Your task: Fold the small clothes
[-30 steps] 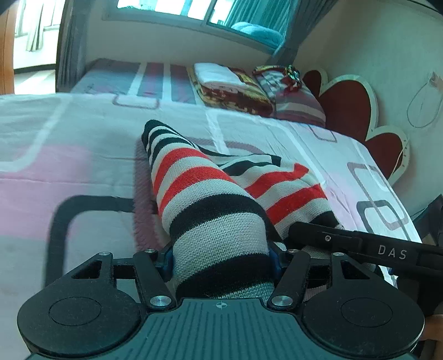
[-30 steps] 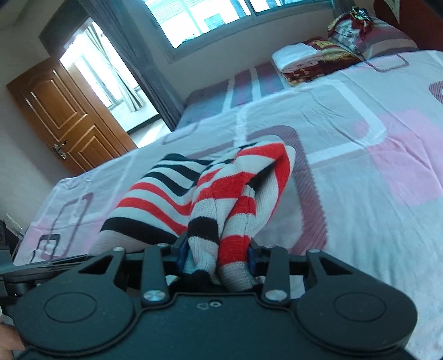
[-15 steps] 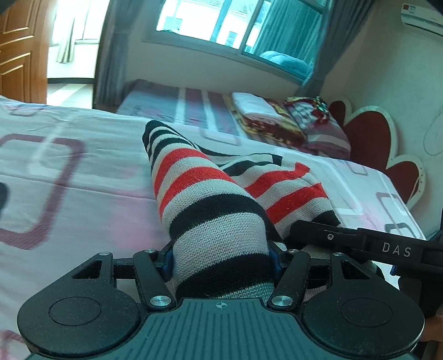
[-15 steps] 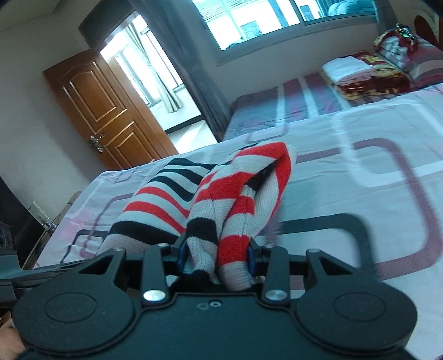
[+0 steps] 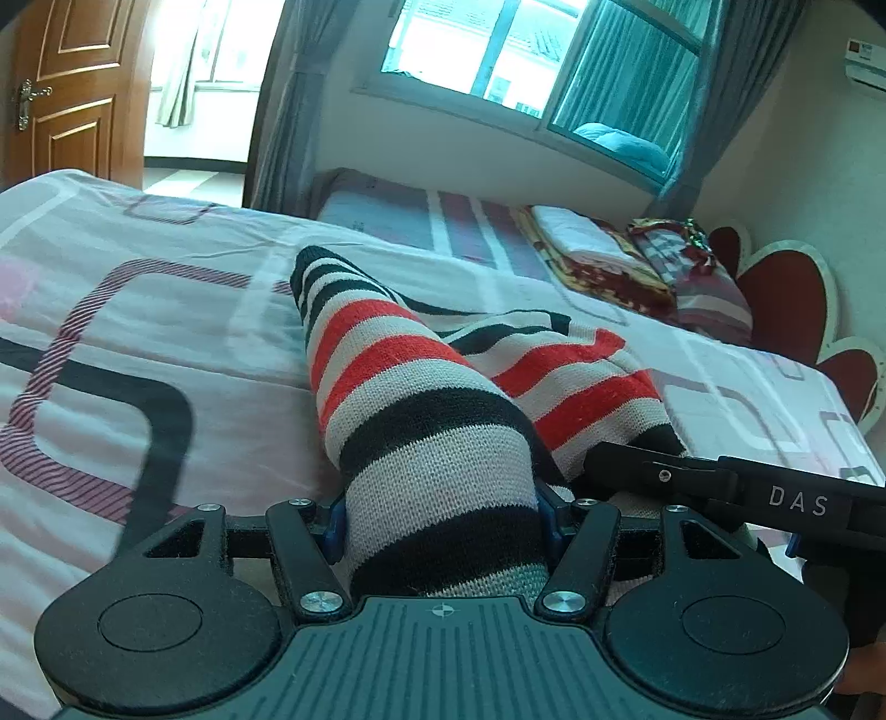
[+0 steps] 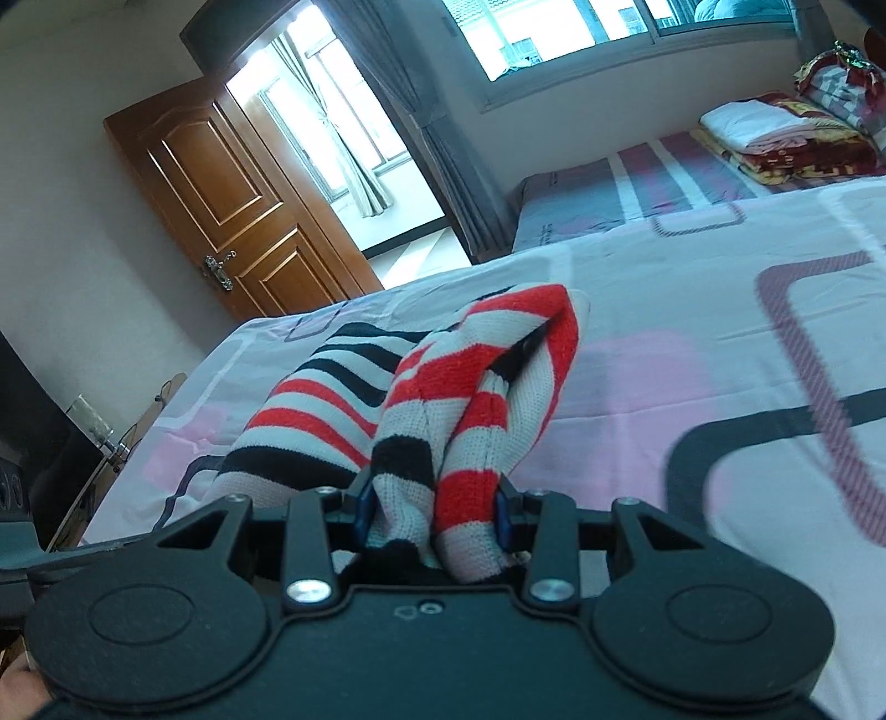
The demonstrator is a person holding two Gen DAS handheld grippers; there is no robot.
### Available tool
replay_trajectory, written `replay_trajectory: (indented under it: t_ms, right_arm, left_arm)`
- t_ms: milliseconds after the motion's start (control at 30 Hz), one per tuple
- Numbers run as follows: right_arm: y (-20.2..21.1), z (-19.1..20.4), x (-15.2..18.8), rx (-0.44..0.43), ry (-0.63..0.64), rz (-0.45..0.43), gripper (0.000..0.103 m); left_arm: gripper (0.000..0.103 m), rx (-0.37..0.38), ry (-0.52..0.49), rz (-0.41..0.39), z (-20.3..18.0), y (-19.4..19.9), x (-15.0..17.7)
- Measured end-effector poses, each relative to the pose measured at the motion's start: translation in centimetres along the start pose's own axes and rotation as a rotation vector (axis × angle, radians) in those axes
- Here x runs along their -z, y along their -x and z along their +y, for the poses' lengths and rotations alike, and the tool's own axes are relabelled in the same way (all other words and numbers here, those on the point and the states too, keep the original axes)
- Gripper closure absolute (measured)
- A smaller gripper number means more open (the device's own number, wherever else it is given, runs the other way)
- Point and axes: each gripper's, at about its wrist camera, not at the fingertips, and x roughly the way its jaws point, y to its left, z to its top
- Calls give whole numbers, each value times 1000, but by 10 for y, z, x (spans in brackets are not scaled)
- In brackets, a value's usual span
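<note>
1. The left claw (image 5: 440,523) is clamped on a bunched end of the striped knit garment (image 5: 421,399), which fills the gap between its fingers.
2. The right claw (image 6: 432,509) grips another bunched end of the same garment (image 6: 443,399).
3. The garment hangs between the two claws, over the bed (image 5: 166,332), draping toward the sheet.
4. Folded blankets (image 6: 775,133) lie at the far edge of the bed, near the window (image 6: 581,33).
</note>
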Motion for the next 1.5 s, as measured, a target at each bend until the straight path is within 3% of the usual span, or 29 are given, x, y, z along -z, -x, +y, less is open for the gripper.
replay_trajectory:
  t_ms: [133, 200, 300, 333, 400, 500, 633, 667, 733, 833, 933, 1033, 1167, 1300, 1400, 1500]
  right_arm:
    - [-27, 8, 6, 1, 13, 19, 64]
    - [-42, 7, 12, 15, 21, 54, 62]
    - [-53, -8, 22, 87, 0, 92, 43]
    - [-52, -13, 24, 104, -4, 87, 30]
    - [-48, -18, 26, 116, -8, 87, 30]
    - [-42, -6, 24, 157, 36, 76, 31]
    - [-18, 15, 18, 195, 86, 2, 56]
    - [-10, 25, 18, 191, 116, -17, 63]
    - [-4, 48, 22, 168, 216, -30, 67]
    - [-7, 72, 37, 159, 321, 14, 72]
    - [-13, 62, 51, 216, 310, 67, 73]
    - [-20, 40, 59, 230, 232, 106, 71]
    - [-20, 41, 64, 239, 240, 84, 71]
    - [-5, 49, 61, 228, 170, 45, 66]
    - [12, 64, 64, 230, 210, -12, 65]
    - [10, 69, 77, 273, 263, 22, 67]
  left_arm:
    - [40, -18, 10, 33, 25, -20, 6]
    - [31, -1, 38, 40, 41, -27, 16]
    - [21, -2, 21, 27, 45, -25, 25]
    - [21, -4, 31, 31, 45, -24, 26]
    - [21, -8, 60, 31, 47, -19, 28]
    - [21, -67, 65, -34, 47, 8, 30]
    - [21, -60, 49, -111, 39, 28, 13]
    - [21, -57, 36, -102, 35, 23, 9]
    - [21, -63, 11, -66, 27, 11, 8]
    - [21, -127, 0, 41, 26, -12, 22]
    - [21, -105, 88, 66, 38, -19, 29]
    - [21, -133, 25, 53, 27, -19, 29]
    - [21, -151, -21, 65, 16, -5, 29]
    - [21, -150, -82, 48, 3, 16, 36]
    - [21, -168, -71, 66, 2, 20, 46]
    - [21, -187, -63, 109, 7, 12, 63]
